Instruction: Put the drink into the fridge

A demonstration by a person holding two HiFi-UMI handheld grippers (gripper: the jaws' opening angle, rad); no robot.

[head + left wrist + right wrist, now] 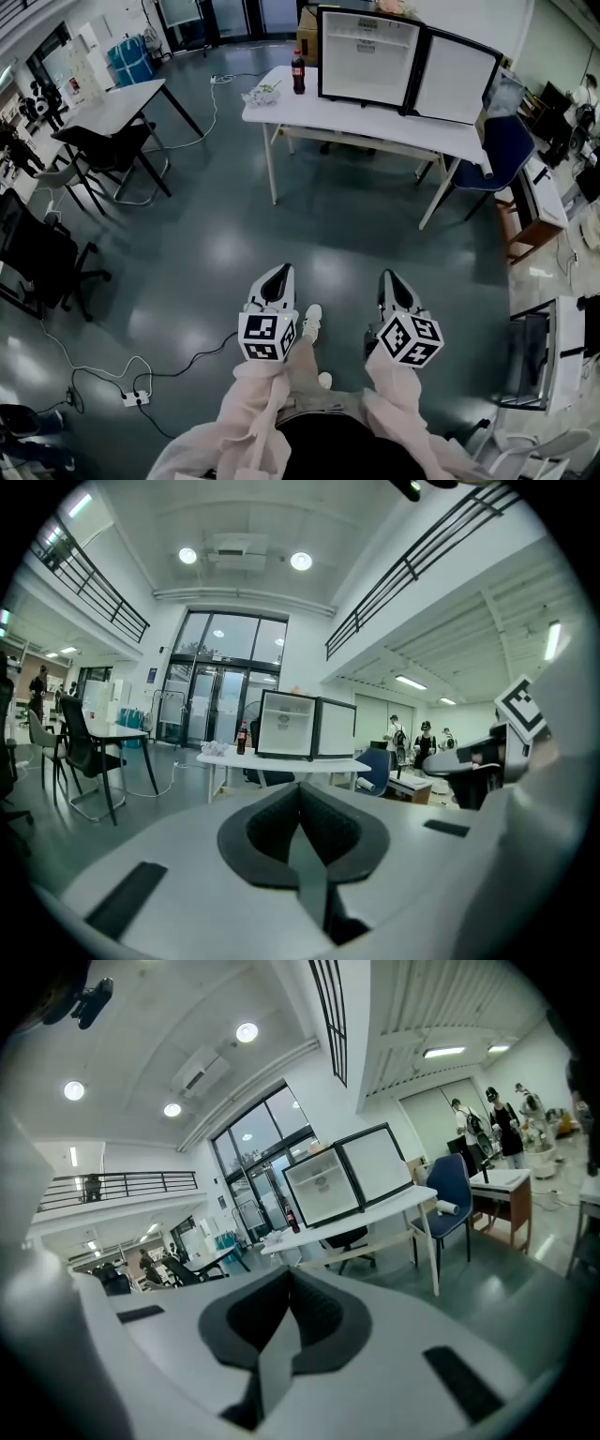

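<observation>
Floor (281, 234) fills most of what I see from my head, one grey glossy stretch between me and the furniture. One white bench (375, 120) stands far ahead of me, and on its right half sits one fridge (367, 56), its door (457, 80) swung wide open to the right. The inside of the fridge looks white with a shelf line across it, and from here I cannot make out anything stored in it. One blue chair (506, 150) stands at the right end of the bench. Off to my left is one grey table (112, 105) with two black chairs (103, 150) near it. I hold two grippers low in front of my body, well apart from the bench. In the left gripper (277, 277) the fingers (267, 827) are pressed together with nothing between them. The right gripper (390, 278) is the same, its fingers (246, 1314) closed on nothing. One drink bottle (298, 72), dark with a red label, stands upright on the bench just left of the fridge, outside it. One crumpled white wad (261, 94) lies on the bench near the bottle, toward the left corner. One power strip (134, 397) lies on the floor to my lower left, with cables trailing from it.
</observation>
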